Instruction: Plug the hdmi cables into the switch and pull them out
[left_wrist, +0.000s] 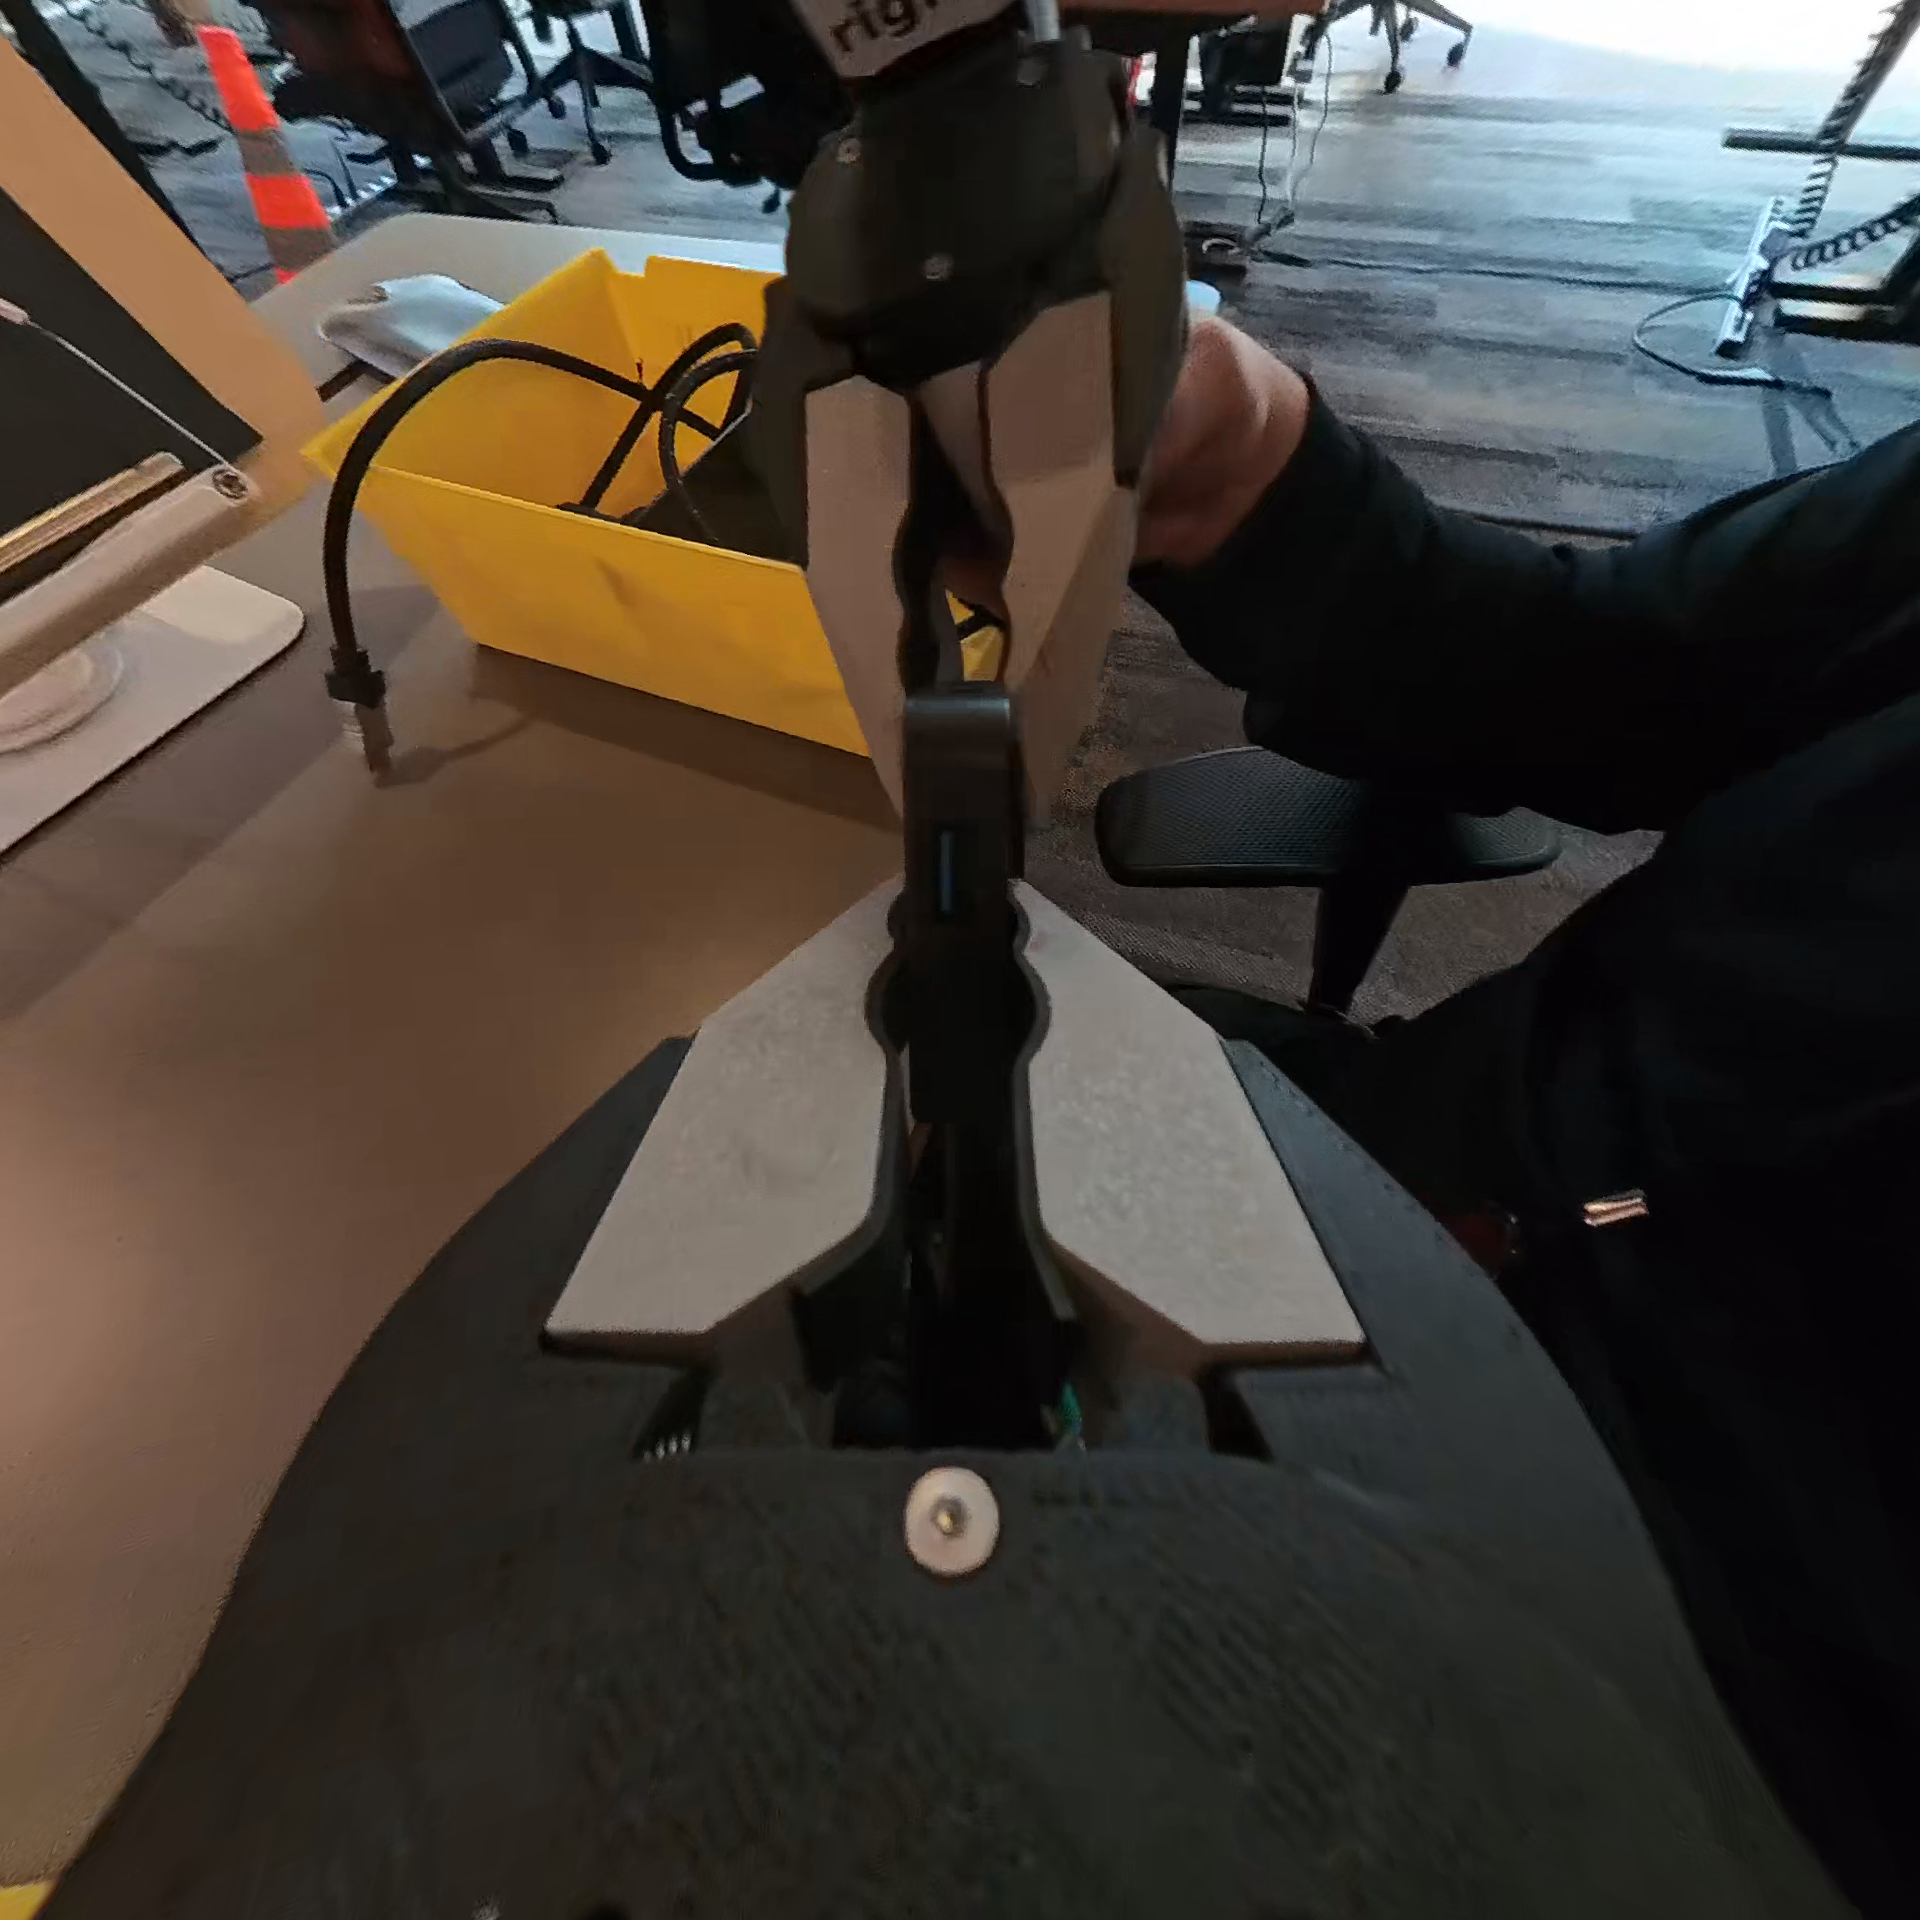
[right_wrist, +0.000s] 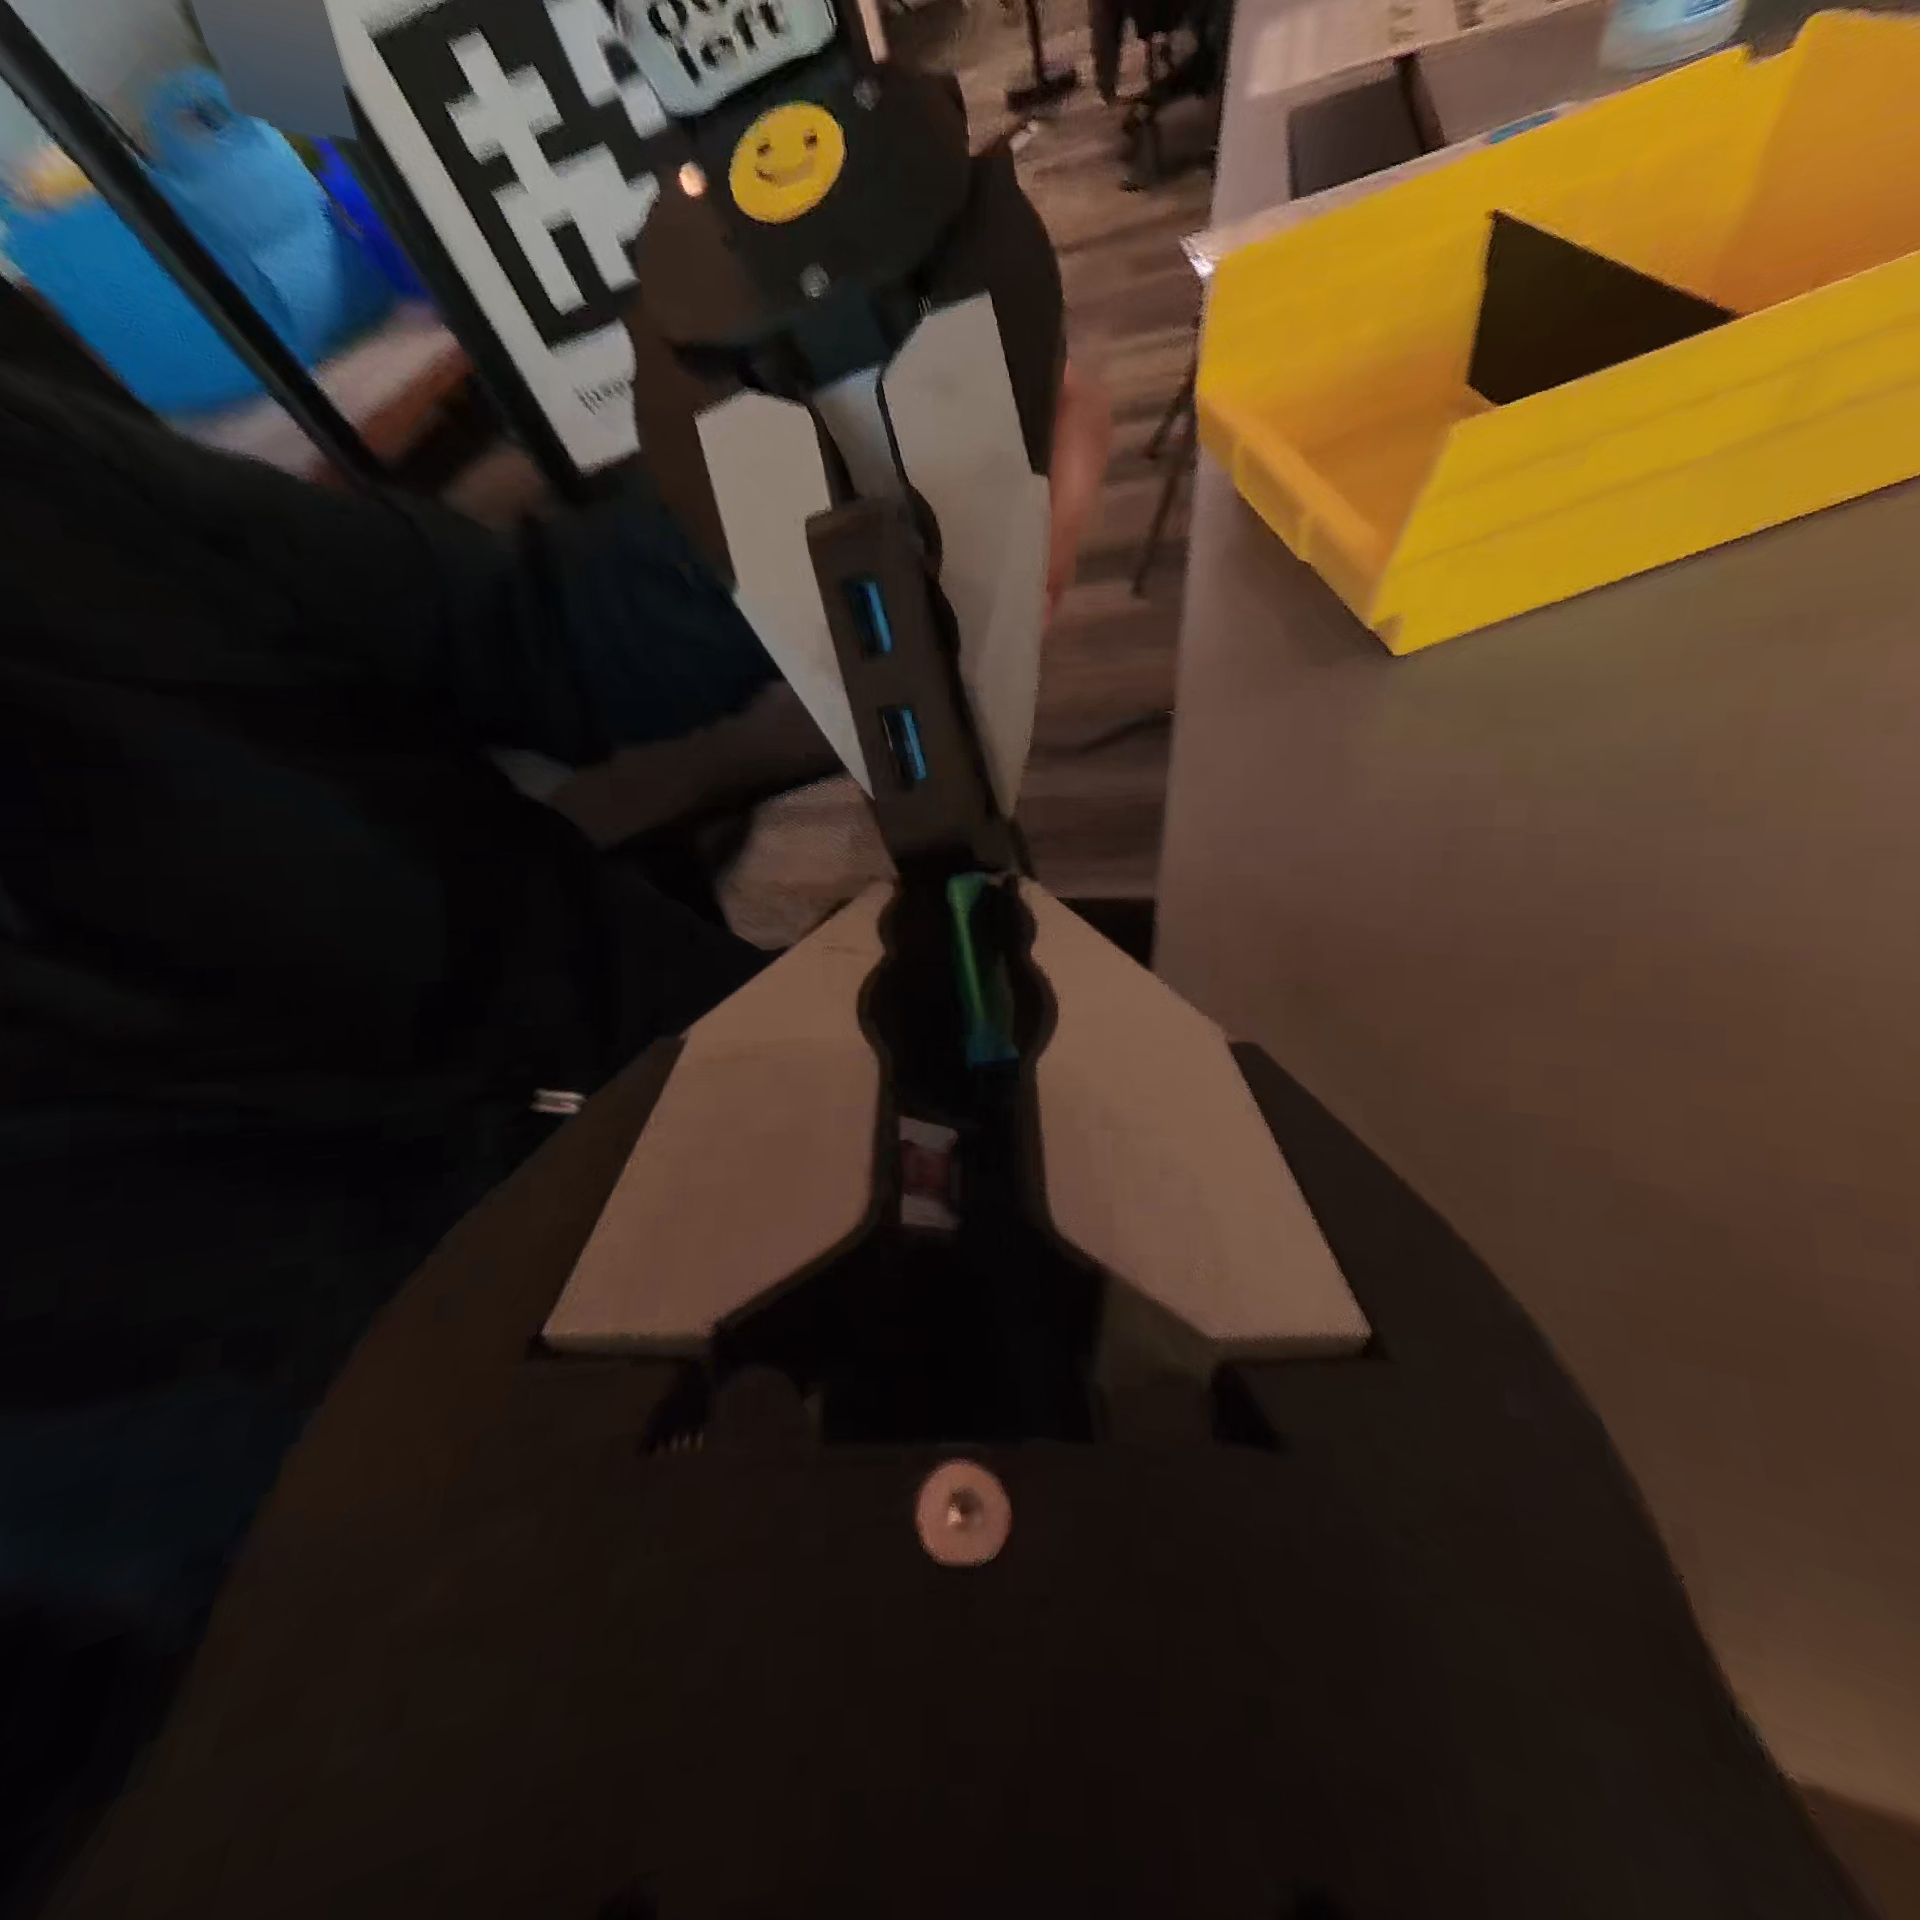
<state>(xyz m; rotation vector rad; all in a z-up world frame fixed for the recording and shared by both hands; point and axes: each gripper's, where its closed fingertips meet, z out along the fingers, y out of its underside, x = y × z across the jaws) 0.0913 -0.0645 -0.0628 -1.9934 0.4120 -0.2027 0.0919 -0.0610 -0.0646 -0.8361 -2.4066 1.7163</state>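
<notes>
My left gripper (left_wrist: 956, 894) is shut on a black switch (left_wrist: 956, 810) with blue ports and holds it in the air beside the table edge. My right gripper (left_wrist: 956, 665) faces it tip to tip. In the right wrist view my right gripper (right_wrist: 956, 883) is shut on a black HDMI plug (right_wrist: 971, 966) with a green mark. The plug's front end meets the end of the switch (right_wrist: 904, 665), which the left gripper (right_wrist: 935, 795) holds. I cannot tell how deep the plug sits.
A yellow bin (left_wrist: 582, 592) with black cables stands on the tan table (left_wrist: 312, 1039); it also shows in the right wrist view (right_wrist: 1610, 499). One cable's plug (left_wrist: 358, 686) hangs out onto the table. A monitor stand (left_wrist: 135, 644) is at left, a chair armrest (left_wrist: 1320, 821) at right. The tips of both grippers are at nearly the same place.
</notes>
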